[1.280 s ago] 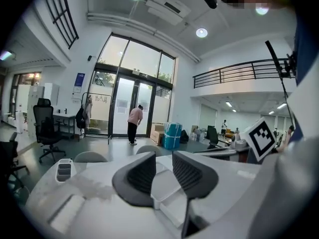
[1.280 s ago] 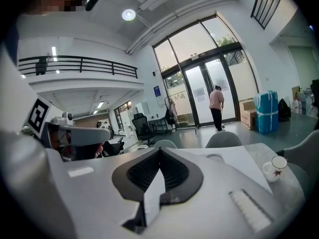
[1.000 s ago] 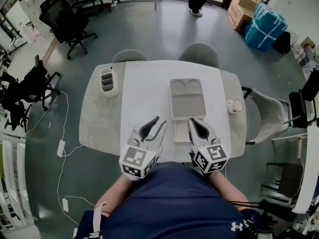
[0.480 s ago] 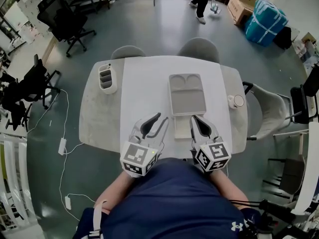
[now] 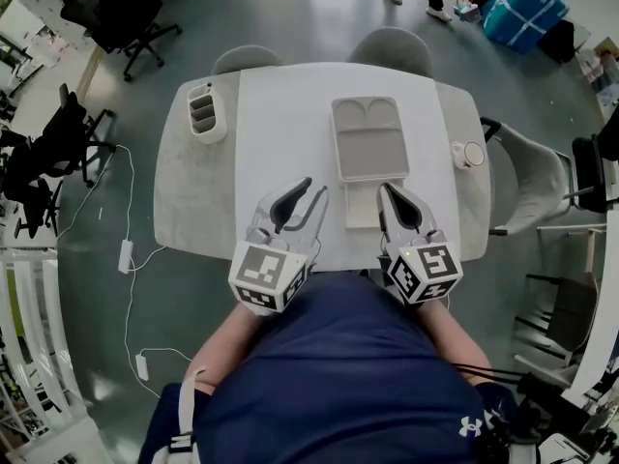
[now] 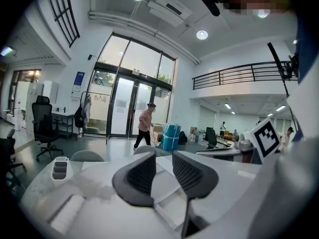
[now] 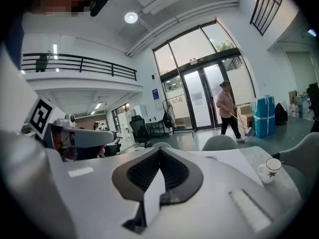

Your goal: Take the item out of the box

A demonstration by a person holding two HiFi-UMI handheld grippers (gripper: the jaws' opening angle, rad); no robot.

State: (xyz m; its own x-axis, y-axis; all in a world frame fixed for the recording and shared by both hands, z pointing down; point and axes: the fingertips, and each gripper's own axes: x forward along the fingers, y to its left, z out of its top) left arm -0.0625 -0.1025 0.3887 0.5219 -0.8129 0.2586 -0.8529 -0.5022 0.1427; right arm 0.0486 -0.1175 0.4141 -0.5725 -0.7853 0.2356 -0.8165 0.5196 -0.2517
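Table edge: L hand-held gripper agape, R closed.

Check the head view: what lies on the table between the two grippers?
A small flat pale panel, by the grey tray's near edge, lies between the left gripper and right gripper, nearer the right one. The head view shows it.
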